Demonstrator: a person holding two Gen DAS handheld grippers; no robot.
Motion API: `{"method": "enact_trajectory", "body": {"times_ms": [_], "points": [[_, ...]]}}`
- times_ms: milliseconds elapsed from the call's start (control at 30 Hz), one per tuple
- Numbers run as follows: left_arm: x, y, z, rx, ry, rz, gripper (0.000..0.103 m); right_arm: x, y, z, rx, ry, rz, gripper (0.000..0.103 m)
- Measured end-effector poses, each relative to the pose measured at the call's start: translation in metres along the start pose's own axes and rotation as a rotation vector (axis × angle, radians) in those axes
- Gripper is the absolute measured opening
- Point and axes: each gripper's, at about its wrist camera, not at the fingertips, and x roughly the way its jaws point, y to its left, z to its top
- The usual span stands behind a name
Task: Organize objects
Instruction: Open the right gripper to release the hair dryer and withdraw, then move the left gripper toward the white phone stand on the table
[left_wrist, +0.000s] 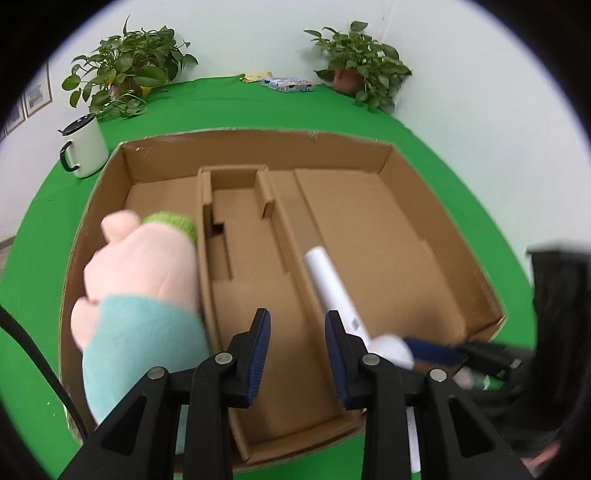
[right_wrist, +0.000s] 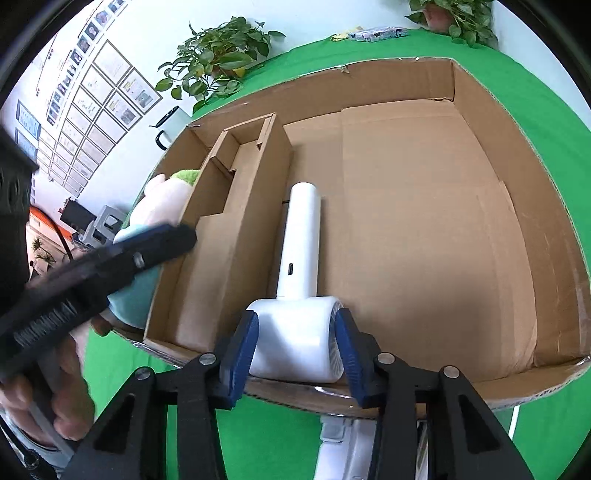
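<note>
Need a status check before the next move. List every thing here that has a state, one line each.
Cardboard box: open on top, lying on the green cloth.
Handheld fan: lying in the box, head between the right gripper's pads.
Plush toy: lying in the box's left compartment.
Mug: upright, lid on.
Left gripper: open, empty.
Right gripper: around the fan head.

The cardboard box (right_wrist: 406, 206) is plain brown corrugated board, matt and slightly fibrous at its cut edges, sitting on a counter (left_wrist: 258, 107) covered in flat, matt green cloth. The plush toy (left_wrist: 144, 266) at the left of the frame is soft, fuzzy fabric, while the handheld fan (right_wrist: 299, 295) is smooth white plastic with a faint sheen. Each tool (right_wrist: 297, 347) is matt black plastic with ribbed blue pads (right_wrist: 240, 354) and small metal rivets; the mug (left_wrist: 83, 146) at upper left looks glossy white.
</note>
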Motion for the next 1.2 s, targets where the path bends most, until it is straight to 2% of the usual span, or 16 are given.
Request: {"method": "enact_trajectory", "body": {"times_ms": [100,233,367,500,533,700,733,800,867,933,1000,1033,1100,1200], "points": [[0.003,-0.001,-0.015,0.024,0.017,0.026,0.029,0.003,-0.002,-0.001,0.024,0.012,0.022,0.039],[0.007,0.002,-0.027,0.021,0.050,0.022,0.029,0.007,0.002,-0.002,0.020,0.020,0.014,0.039],[0.008,0.002,-0.034,0.019,0.048,0.006,0.029,0.008,0.002,-0.001,0.018,0.023,0.022,0.041],[0.009,-0.001,-0.039,0.018,0.053,0.007,0.029,0.007,0.006,-0.002,-0.018,0.033,-0.009,0.041],[0.009,-0.001,-0.040,0.010,0.051,0.006,0.029,0.006,0.008,-0.002,-0.028,0.034,-0.027,0.043],[0.002,0.000,-0.042,-0.005,0.046,-0.005,0.029,-0.009,0.010,-0.004,-0.075,-0.031,-0.109,0.076],[0.000,0.000,-0.043,-0.003,0.038,0.001,0.029,-0.013,0.011,-0.006,-0.090,-0.042,-0.125,0.079],[-0.012,0.001,-0.044,-0.015,-0.008,0.037,0.029,-0.022,0.014,-0.011,-0.128,-0.066,-0.172,0.089],[-0.031,0.002,-0.046,-0.037,-0.076,0.034,0.029,-0.030,0.016,-0.017,-0.165,-0.086,-0.210,0.095],[-0.051,-0.001,-0.051,-0.035,-0.147,0.052,0.039,-0.041,0.018,-0.026,-0.217,-0.121,-0.265,0.097],[-0.074,-0.006,-0.058,-0.022,-0.234,0.086,0.073,-0.050,0.022,-0.036,-0.253,-0.162,-0.315,0.097],[-0.084,-0.009,-0.063,-0.019,-0.283,0.101,0.078,-0.056,0.024,-0.042,-0.265,-0.189,-0.330,0.097],[-0.104,-0.014,-0.073,0.000,-0.381,0.129,0.080,-0.069,0.026,-0.053,-0.275,-0.247,-0.339,0.098],[-0.115,-0.021,-0.085,0.024,-0.425,0.182,0.080,-0.085,0.029,-0.069,-0.278,-0.323,-0.341,0.099]]}}
